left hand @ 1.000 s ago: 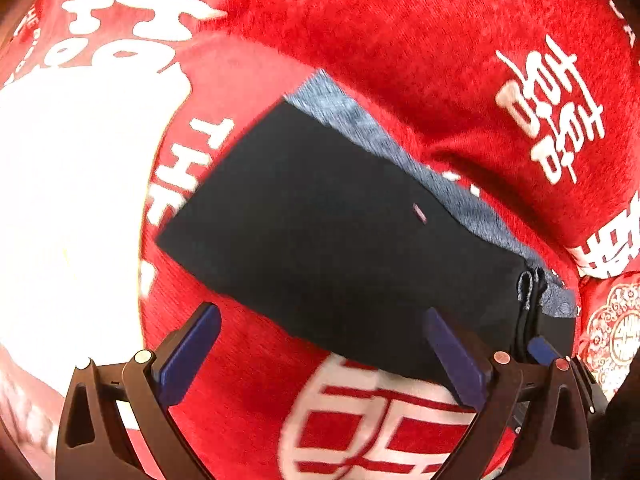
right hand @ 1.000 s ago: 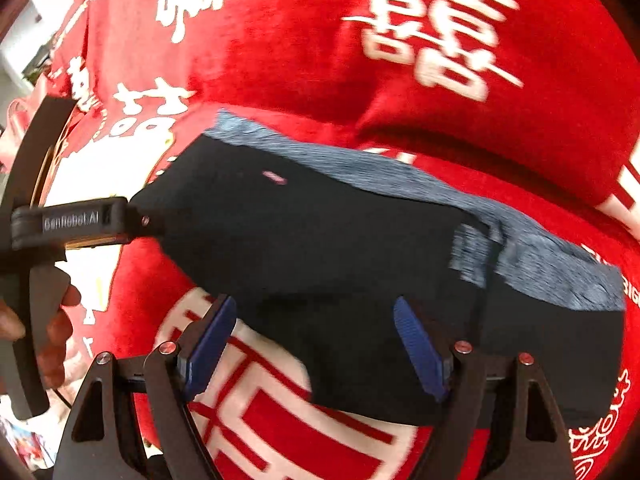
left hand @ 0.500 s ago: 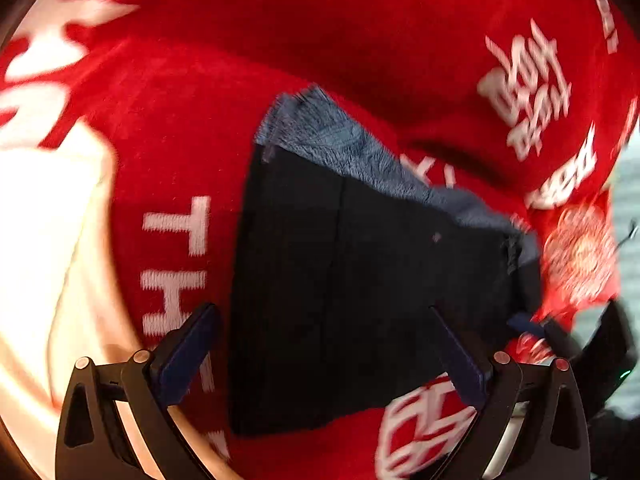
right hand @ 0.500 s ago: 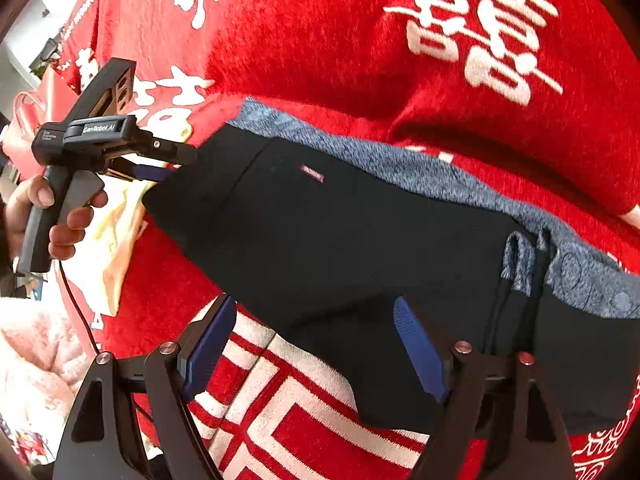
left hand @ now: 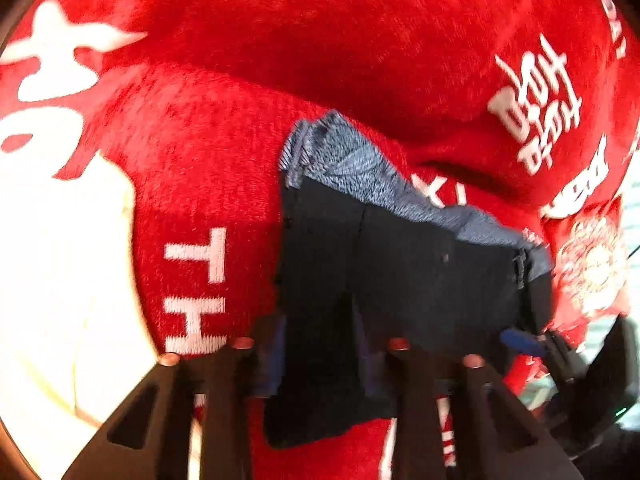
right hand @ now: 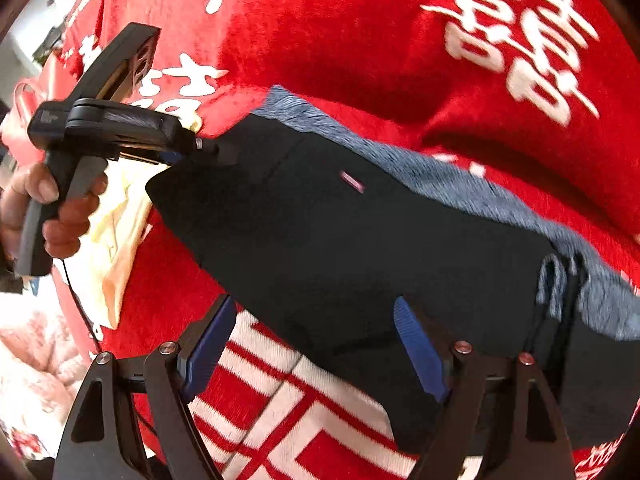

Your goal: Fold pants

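Dark navy pants (right hand: 340, 232) with a blue-grey waistband (right hand: 460, 184) lie folded on a red blanket. They also show in the left wrist view (left hand: 400, 272). My left gripper (left hand: 320, 344) has its fingers closed in on the left end of the pants; from the right wrist view it (right hand: 208, 148) pinches that corner. My right gripper (right hand: 312, 344) is open, its blue pads either side of the pants' near edge, holding nothing. It shows at the right edge of the left wrist view (left hand: 524, 340).
The red blanket (right hand: 360, 40) with white characters covers the whole surface and rises in a fold behind the pants. A cream patch (left hand: 60, 260) lies to the left. A pink fuzzy cloth (right hand: 32, 360) sits at the far left.
My left gripper moved onto the left end of the pants and closed on it. The right gripper stayed open at the near edge.
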{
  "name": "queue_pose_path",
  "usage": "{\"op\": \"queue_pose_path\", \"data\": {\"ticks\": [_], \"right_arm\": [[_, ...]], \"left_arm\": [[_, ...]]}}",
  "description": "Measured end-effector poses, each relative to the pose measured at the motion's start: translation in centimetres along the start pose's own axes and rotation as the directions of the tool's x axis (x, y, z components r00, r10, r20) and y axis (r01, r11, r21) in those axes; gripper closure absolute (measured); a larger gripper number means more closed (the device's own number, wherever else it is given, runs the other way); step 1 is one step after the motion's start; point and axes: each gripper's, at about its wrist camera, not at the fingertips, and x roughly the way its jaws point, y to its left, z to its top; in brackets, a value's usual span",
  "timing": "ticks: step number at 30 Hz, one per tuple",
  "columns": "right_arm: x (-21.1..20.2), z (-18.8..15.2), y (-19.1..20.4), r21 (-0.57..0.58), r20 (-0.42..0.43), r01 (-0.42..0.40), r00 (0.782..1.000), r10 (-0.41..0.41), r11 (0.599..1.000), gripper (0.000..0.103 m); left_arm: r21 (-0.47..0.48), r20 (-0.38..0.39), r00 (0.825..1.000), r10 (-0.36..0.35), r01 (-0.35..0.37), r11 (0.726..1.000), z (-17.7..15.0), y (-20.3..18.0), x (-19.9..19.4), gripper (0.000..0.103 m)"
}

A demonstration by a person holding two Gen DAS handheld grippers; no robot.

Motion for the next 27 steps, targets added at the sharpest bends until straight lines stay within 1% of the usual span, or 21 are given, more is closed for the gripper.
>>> {"op": "queue_pose_path", "data": {"ticks": [1, 2, 4, 5, 7, 8, 10, 11, 13, 15, 16, 17, 18, 19, 20, 21, 22, 23, 24, 25, 27], "right_arm": [[0.2, 0.2, 0.5, -0.034, 0.002, 0.011, 1.000, -0.011, 0.999, 0.019], [0.5, 0.3, 1.6, -0.103, 0.013, 0.038, 0.999, -0.037, 0.994, 0.019], [0.9, 0.3, 3.7, -0.229, 0.041, 0.084, 0.996, -0.077, 0.970, 0.019], [1.5, 0.0, 5.6, -0.327, 0.069, 0.113, 0.993, -0.095, 0.938, 0.019], [2.4, -0.4, 7.9, -0.434, 0.114, 0.147, 0.988, -0.108, 0.889, 0.019], [3.3, -0.6, 9.4, -0.487, 0.154, 0.196, 0.978, -0.138, 0.851, 0.019], [4.4, -0.7, 10.8, -0.516, 0.205, 0.255, 0.964, -0.171, 0.818, 0.019], [5.2, -0.4, 11.4, -0.508, 0.248, 0.309, 0.946, -0.207, 0.804, 0.019], [6.7, 0.1, 12.1, -0.500, 0.271, 0.352, 0.931, -0.243, 0.791, 0.019], [7.6, 0.9, 12.9, -0.488, 0.335, 0.413, 0.902, -0.271, 0.769, 0.015], [7.7, 1.3, 13.1, -0.488, 0.346, 0.418, 0.898, -0.270, 0.766, 0.014], [7.8, 2.0, 12.9, -0.487, 0.324, 0.374, 0.917, -0.235, 0.789, 0.025], [7.6, 2.5, 12.5, -0.476, 0.285, 0.316, 0.938, -0.196, 0.820, 0.041], [7.5, 3.0, 12.2, -0.457, 0.253, 0.283, 0.950, -0.182, 0.843, 0.070], [6.6, 3.3, 11.7, -0.430, 0.253, 0.270, 0.952, -0.171, 0.862, 0.076], [6.0, 3.6, 11.3, -0.411, 0.242, 0.247, 0.958, -0.156, 0.878, 0.077], [5.4, 3.9, 10.7, -0.382, 0.231, 0.221, 0.963, -0.139, 0.898, 0.078], [4.4, 4.3, 9.7, -0.328, 0.230, 0.201, 0.965, -0.129, 0.923, 0.078], [3.7, 4.6, 8.9, -0.296, 0.232, 0.193, 0.965, -0.125, 0.935, 0.078], [3.1, 4.9, 8.2, -0.265, 0.234, 0.179, 0.965, -0.117, 0.948, 0.078], [2.1, 5.4, 6.9, -0.202, 0.233, 0.150, 0.967, -0.102, 0.968, 0.078]], "left_arm": [[-0.020, -0.009, 1.000, -0.019, 0.018, 1.000, 0.0, 0.1, -0.2, 0.082], [-0.023, -0.019, 1.000, -0.018, 0.018, 1.000, 0.1, 0.1, -0.2, 0.082], [-0.009, -0.040, 0.999, 0.017, -0.017, 1.000, 0.3, -0.4, 0.3, 0.082], [-0.011, -0.048, 0.998, 0.029, -0.030, 1.000, 0.4, -0.3, 0.2, 0.082], [-0.028, -0.064, 0.997, 0.031, -0.032, 0.999, 0.6, -0.3, 0.4, 0.082], [-0.039, -0.071, 0.997, 0.024, -0.027, 0.999, 0.7, -0.3, 0.5, 0.082], [-0.053, -0.082, 0.997, 0.015, -0.020, 0.998, 0.7, -0.4, 0.5, 0.082], [-0.051, -0.088, 0.996, 0.019, -0.024, 0.998, 0.6, -0.4, 0.4, 0.082], [-0.052, -0.098, 0.995, 0.030, -0.036, 0.998, 0.5, -0.7, 0.4, 0.082], [-0.060, -0.103, 0.994, 0.031, -0.037, 0.998, 0.7, -0.9, 0.6, 0.082], [-0.063, -0.103, 0.994, 0.030, -0.037, 0.997, 0.9, -0.6, 0.2, 0.082], [-0.062, -0.103, 0.994, 0.031, -0.037, 0.997, 1.1, -0.4, 0.0, 0.082], [-0.068, -0.098, 0.995, 0.032, -0.038, 0.997, 1.2, -0.2, -0.2, 0.082], [-0.082, -0.097, 0.995, 0.025, -0.033, 0.996, 1.3, 0.3, -0.7, 0.082], [-0.103, -0.092, 0.996, 0.004, -0.013, 0.995, 1.3, 0.6, -1.1, 0.082], [-0.127, -0.085, 0.996, -0.022, 0.011, 0.992, 1.3, 1.1, -1.6, 0.071], [-0.162, -0.071, 0.996, -0.046, 0.034, 0.986, 1.1, 1.7, -2.4, 0.057], [-0.186, -0.051, 0.998, -0.033, 0.023, 0.982, 0.8, 2.1, -3.0, 0.018], [-0.205, -0.022, 1.000, 0.002, -0.006, 0.979, 0.4, 2.4, -3.8, 0.000], [-0.222, 0.016, 1.000, 0.021, -0.017, 0.975, -0.1, 2.7, -4.8, 0.001], [-0.270, 0.044, 0.998, -0.047, 0.057, 0.961, -0.7, 3.5, -5.8, 0.001]]}}
